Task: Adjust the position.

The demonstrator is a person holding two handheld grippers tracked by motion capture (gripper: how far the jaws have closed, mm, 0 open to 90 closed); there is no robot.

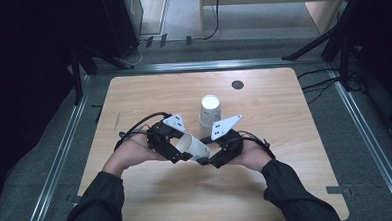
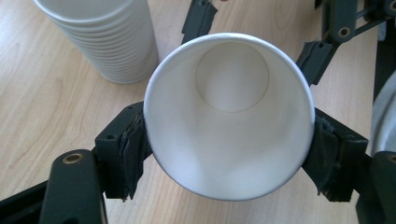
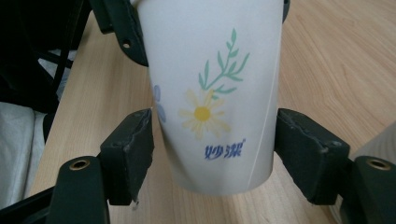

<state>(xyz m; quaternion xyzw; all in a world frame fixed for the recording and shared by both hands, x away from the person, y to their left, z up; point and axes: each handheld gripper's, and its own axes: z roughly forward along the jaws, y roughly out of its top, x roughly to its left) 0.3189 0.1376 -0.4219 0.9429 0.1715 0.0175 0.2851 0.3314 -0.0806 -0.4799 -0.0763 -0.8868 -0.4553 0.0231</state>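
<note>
white paper cup (image 2: 229,116) lies tipped between my grippers above the bench (image 1: 152,192); my left gripper (image 1: 178,150) clamps its rim, my right gripper (image 3: 212,149) brackets its base, jaws apart, not touching, beside the cup stack (image 1: 209,115).

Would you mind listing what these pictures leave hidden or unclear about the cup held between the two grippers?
- Right gripper: in the right gripper view its pads flank the paper cup near its base; contact is uncertain.
- Cup's printed side: in the left gripper view the cup faces mouth-on, so its wall hides the print.
- Stack of cups: the left gripper view's top edge cuts it off.
- Cup's rim: cut off by the right gripper view's top edge.
</note>
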